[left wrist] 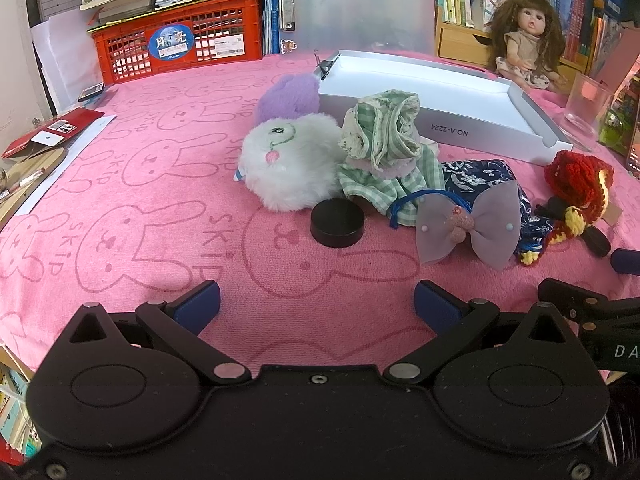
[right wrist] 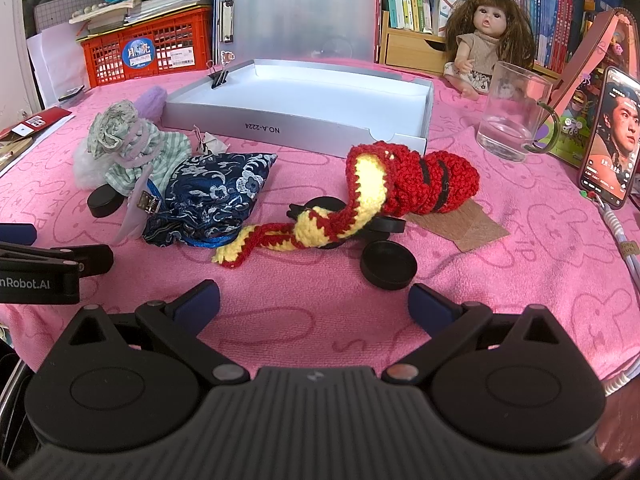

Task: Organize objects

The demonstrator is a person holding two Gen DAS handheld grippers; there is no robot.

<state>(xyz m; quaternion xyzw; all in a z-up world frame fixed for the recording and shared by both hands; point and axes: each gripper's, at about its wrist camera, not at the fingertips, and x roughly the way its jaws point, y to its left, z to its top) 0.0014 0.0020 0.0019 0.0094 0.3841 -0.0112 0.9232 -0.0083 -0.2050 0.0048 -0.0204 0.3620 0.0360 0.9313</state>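
Observation:
On the pink towel lies a white plush toy [left wrist: 288, 164] with a green checked doll dress [left wrist: 384, 152] against it. A black round lid [left wrist: 337, 223] sits in front of them. To the right lie a lilac bow clip [left wrist: 468, 224], a blue brocade pouch [right wrist: 212, 196] and a red-and-yellow crochet toy [right wrist: 392, 184]. Another black lid [right wrist: 388, 265] rests near my right gripper [right wrist: 314, 304]. An empty white tray [right wrist: 304, 96] stands behind. My left gripper [left wrist: 317, 304] and the right one are open, both held low in front of the pile with nothing between their fingers.
A doll [right wrist: 486, 40] sits at the back right beside a glass mug [right wrist: 512, 112] and a lit phone [right wrist: 608, 140]. A red crate [left wrist: 176, 44] with books stands back left. Books and a clear folder line the rear. Red packets [left wrist: 52, 132] lie at the left edge.

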